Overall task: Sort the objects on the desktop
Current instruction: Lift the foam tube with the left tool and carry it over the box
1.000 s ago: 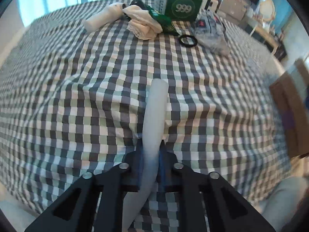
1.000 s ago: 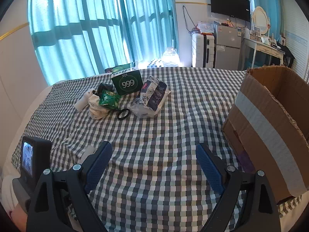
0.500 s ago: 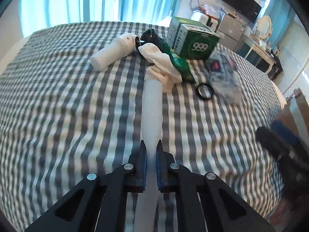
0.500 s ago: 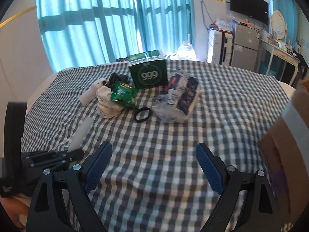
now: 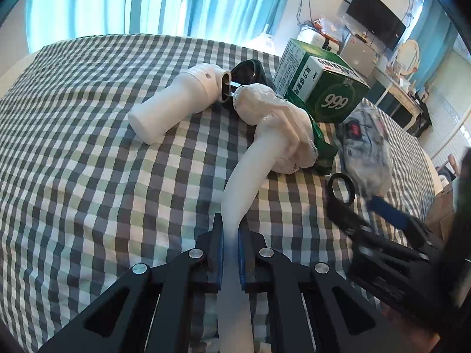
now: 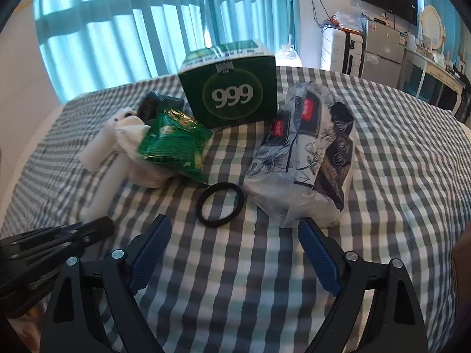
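Observation:
My left gripper [image 5: 231, 229] is shut on a long white tube [image 5: 250, 164], held above the checked cloth; its far end reaches a white cloth bundle [image 5: 282, 120]. The tube also shows in the right wrist view [image 6: 106, 182]. My right gripper [image 6: 235, 235] is open and empty, just short of a black ring [image 6: 220, 204] lying on the cloth. Around the ring lie a green "999" box [image 6: 232, 94], a green foil packet [image 6: 173, 147] and a floral plastic bag [image 6: 306, 153]. A white bottle [image 5: 176, 103] lies left of the bundle.
The checked cloth [image 5: 73, 147] covers the whole surface. A dark round object [image 5: 250, 70] sits behind the bundle. My right gripper shows at the right of the left wrist view [image 5: 382, 220]. A brown cardboard edge [image 6: 462, 253] is at far right. Furniture stands beyond.
Both grippers have moved forward toward the pile. The left one has carried the white tube up to the cloth bundle; the right one has come close to the black ring, still open.

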Available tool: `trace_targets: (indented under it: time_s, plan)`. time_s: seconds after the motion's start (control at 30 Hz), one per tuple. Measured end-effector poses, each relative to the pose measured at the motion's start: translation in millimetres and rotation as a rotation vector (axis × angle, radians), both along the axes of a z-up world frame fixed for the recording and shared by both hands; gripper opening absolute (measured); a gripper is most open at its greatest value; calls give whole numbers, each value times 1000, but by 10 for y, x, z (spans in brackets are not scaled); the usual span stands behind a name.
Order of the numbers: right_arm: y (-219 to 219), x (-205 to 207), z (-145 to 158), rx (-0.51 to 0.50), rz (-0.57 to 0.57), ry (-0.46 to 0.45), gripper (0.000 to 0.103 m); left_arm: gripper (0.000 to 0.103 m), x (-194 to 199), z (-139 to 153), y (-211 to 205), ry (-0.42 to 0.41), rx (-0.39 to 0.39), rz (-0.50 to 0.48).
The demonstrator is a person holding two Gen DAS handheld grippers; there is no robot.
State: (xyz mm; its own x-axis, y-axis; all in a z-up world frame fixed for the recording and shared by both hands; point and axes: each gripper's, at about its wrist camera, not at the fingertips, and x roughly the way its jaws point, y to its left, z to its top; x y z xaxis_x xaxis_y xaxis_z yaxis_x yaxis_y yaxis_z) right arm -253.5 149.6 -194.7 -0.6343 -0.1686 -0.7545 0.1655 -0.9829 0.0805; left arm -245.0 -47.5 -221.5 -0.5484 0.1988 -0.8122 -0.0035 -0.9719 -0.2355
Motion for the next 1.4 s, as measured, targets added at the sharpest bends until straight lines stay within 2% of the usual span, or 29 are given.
trace_targets:
  time_s: [0.07, 0.1, 0.13, 0.2, 0.27, 0.37, 0.5, 0.73, 1.17, 1.3, 1.4]
  plan:
    - [-59, -64, -59, 32, -3, -2, 85, 7, -13, -25, -24, -4, 16, 0]
    - [-90, -78, -60, 50, 0, 6, 79, 7, -21, -38, -33, -4, 22, -1]
    - [-122, -85, -57, 75, 2, 15, 70, 7, -27, -46, -38, -5, 23, -2]
    - [-154, -81, -43, 103, 5, 30, 37, 7, -25, -49, -47, -2, 25, -4]
    - [-145, -40, -27, 98, 13, 33, 17, 7, -19, -44, -60, 5, 30, 0]
    - [-89, 67, 8, 65, 30, 14, 4, 7, 51, -5, -133, 28, 40, 40]
    - [2, 299, 140, 5, 53, -1, 4, 7, 167, 103, -157, 64, 50, 28]
    - [93, 744, 504, -19, 75, 38, 4, 7, 562, 422, -234, 100, 78, 76]
    - [215, 1508, 1454, -81, 87, 186, 4, 7, 1273, 1596, 83, 258, 68, 7]
    - [294, 1722, 1697, -96, 94, 188, 4, 7, 1475, 1890, 283, 301, 58, -34]
    - [404, 1872, 1897, -125, 92, 195, 4, 8, 1561, 2066, 445, 321, 80, -65]
